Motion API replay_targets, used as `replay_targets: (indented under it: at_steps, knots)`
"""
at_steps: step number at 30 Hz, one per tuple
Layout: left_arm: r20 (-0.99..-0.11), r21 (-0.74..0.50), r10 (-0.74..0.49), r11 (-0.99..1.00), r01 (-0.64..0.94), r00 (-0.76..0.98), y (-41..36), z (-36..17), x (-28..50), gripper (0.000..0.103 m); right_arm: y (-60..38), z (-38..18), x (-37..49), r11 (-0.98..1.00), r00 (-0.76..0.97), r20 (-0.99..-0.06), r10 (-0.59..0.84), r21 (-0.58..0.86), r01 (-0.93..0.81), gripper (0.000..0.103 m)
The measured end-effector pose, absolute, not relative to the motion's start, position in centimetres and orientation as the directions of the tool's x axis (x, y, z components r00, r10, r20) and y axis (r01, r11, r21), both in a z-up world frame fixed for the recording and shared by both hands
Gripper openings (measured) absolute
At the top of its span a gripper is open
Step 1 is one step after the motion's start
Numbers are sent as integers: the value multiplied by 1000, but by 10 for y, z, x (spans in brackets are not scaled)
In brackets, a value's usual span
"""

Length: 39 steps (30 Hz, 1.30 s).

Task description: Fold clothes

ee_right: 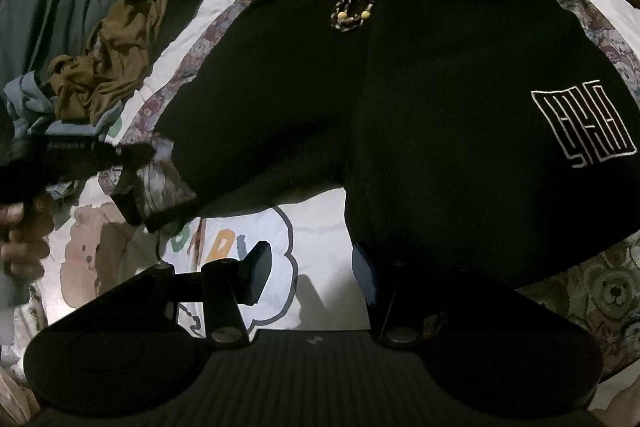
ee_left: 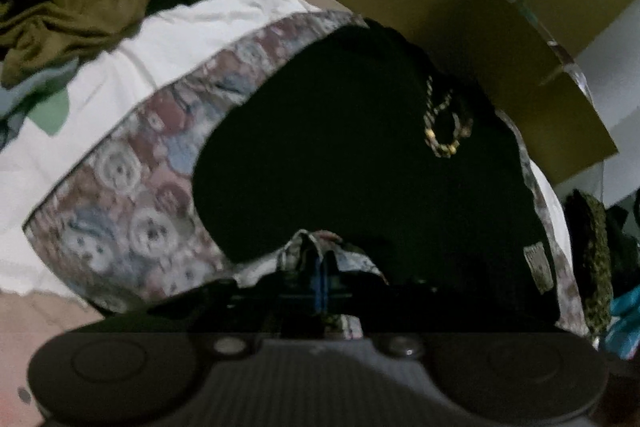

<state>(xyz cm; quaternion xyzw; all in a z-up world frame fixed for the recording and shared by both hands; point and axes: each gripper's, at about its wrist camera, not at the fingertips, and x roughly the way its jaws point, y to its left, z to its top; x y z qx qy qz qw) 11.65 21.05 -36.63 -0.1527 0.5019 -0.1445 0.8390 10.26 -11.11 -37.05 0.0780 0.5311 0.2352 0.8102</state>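
Left gripper [ee_left: 325, 267], as I read it, is clenched on the hem of the black shorts [ee_right: 360, 99], a pinch of patterned fabric bunched between its pads; in the right-wrist view it enters from left of the shorts at that leg's cuff. Right gripper [ee_right: 308, 267] stands released at the near edge of the shorts, one pad over bare sheet, the other at the hem of the logo leg, gripping nothing I can confirm. Progress: I judge folding barely begun; the shorts lie spread flat, both legs open, drawstring [ee_right: 352, 11] on top at the waistband, no crease made. Left of the shorts, a crumpled olive garment [ee_right: 116, 51] waits unfolded. Surface: a white cartoon-print sheet [ee_right: 248, 259] with a teddy-bear patterned cloth [ee_left: 132, 195] under the shorts. Beyond the shorts, a brown cardboard box [ee_left: 460, 7].
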Motion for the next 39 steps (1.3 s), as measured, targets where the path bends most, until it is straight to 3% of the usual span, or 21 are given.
replay_targets:
  at_steps: [8, 13, 15, 24, 37, 38, 39]
  knots:
    - [-818, -378, -348, 926, 29, 458, 215, -385, 141, 3, -111, -373, 104, 878, 319, -828, 462, 375, -298, 52]
    - [-833, -365, -343, 931, 35, 435, 213, -388, 143, 12, -113, -374, 103, 879, 316, -830, 460, 373, -299, 52]
    - [-830, -377, -363, 925, 52, 425, 214, -385, 139, 24, -113, -374, 102, 879, 316, -830, 459, 373, -297, 52]
    - [-826, -405, -427, 904, 139, 367, 214, -374, 107, 38, -114, -376, 103, 878, 314, -830, 461, 374, -299, 52]
    - [-853, -319, -419, 890, 325, 312, 179, -385, 93, 42, -121, -376, 104, 883, 321, -831, 455, 373, -285, 52]
    - [-857, -311, -416, 889, 337, 306, 176, -386, 92, 38, -122, -376, 104, 883, 322, -831, 454, 373, -284, 52]
    - [-860, -306, -413, 887, 346, 298, 175, -387, 92, 28, -122, -376, 104, 883, 322, -830, 454, 373, -283, 52]
